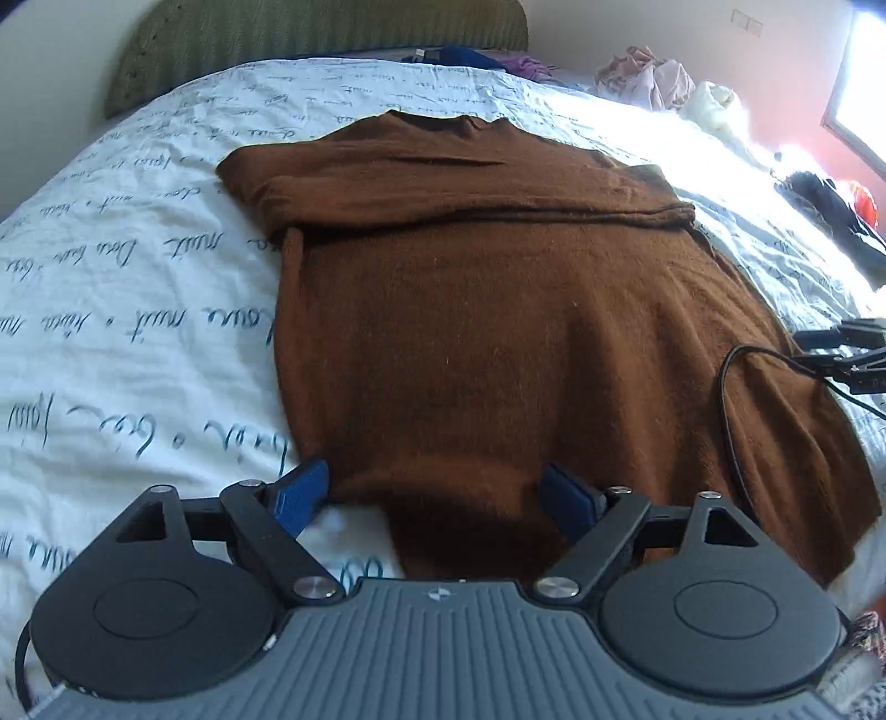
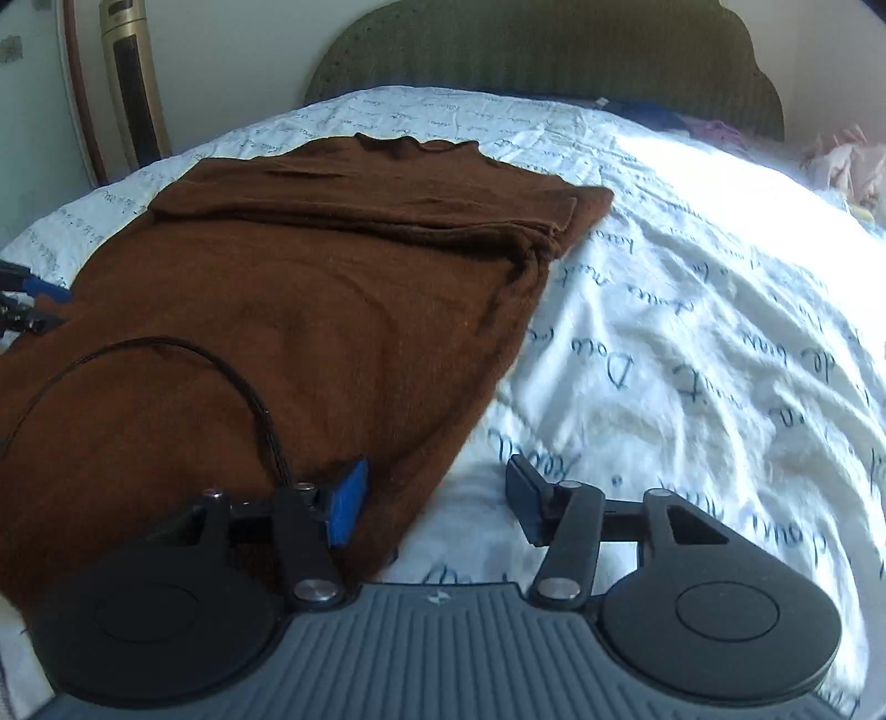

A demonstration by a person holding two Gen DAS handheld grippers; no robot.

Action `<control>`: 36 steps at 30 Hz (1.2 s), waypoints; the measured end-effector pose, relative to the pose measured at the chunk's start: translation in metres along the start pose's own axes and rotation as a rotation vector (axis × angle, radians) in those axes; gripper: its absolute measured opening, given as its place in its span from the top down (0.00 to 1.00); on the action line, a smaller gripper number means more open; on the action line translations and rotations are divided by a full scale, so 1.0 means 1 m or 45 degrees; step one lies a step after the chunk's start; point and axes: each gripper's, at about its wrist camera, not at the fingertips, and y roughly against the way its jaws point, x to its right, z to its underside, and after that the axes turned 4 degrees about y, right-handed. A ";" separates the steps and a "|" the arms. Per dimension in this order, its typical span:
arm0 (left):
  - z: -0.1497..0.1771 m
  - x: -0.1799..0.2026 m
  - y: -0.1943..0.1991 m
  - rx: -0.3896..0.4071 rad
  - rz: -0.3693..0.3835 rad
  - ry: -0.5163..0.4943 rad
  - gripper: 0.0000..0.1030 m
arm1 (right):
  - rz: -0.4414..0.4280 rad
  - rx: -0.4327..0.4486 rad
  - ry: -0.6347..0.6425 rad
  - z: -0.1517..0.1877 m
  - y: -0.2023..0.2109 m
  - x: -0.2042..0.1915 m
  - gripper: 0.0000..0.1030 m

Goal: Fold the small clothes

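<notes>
Left tongs (image 1: 437,493): released, blue pads spread wide. They straddle the near left corner of the hem; the left pad sits over the bedcover at the garment's edge, the right pad over brown cloth. Whether either pad touches the fabric cannot be told. Nothing is gripped.

Right tongs (image 2: 437,504): released, spread wide. They straddle the near right corner of the hem; the left pad is over brown cloth, the right pad over the bedcover. Nothing is gripped. These same tongs show at the right edge of the left wrist view (image 1: 841,354).

Black cable (image 2: 166,354): loops across the near right part of the garment, running back toward the right tongs.

Brown sweater (image 1: 498,310): lies spread on the bed, collar at the far end toward the headboard. Both sleeves appear folded inward across the chest, forming a band across the upper body. Lower body flat, hem nearest the tongs.

Bedcover (image 1: 138,266): white, printed with script, wrinkled.

Headboard (image 2: 542,50): green, at the far end.

Other clothes (image 1: 648,72): heaped at the far right of the bed, well apart from the sweater.

Step in hand (judged): sleeves done; positioning at the two hem corners for the lengthwise fold.

Next move calls for: both tongs clenching on their corners together, lifting evenly, carrying the hem toward the collar; keeping the cable out of the fold.
</notes>
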 end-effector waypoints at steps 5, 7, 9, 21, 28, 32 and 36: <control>0.034 -0.018 0.051 0.083 0.226 0.171 0.17 | -0.016 0.090 -0.144 0.035 0.066 -0.005 0.47; 0.044 -0.003 0.072 0.173 0.283 0.104 0.14 | -0.021 0.126 -0.111 0.049 0.092 -0.015 0.47; 0.048 0.013 0.078 0.219 0.327 0.069 0.08 | 0.030 0.142 -0.019 0.055 0.115 -0.029 0.47; 0.071 0.029 0.095 0.087 0.195 0.150 0.00 | 0.285 -0.074 0.418 0.086 0.344 -0.084 0.20; 0.048 0.036 0.083 0.217 0.179 0.314 0.00 | 0.127 0.375 0.147 0.031 0.281 -0.063 0.00; 0.040 0.050 0.063 0.220 0.215 0.311 0.00 | -0.108 0.318 -0.143 0.013 0.180 -0.051 0.03; 0.042 0.035 0.066 0.217 0.193 0.302 0.00 | -0.080 0.338 -0.205 0.050 0.261 -0.020 0.02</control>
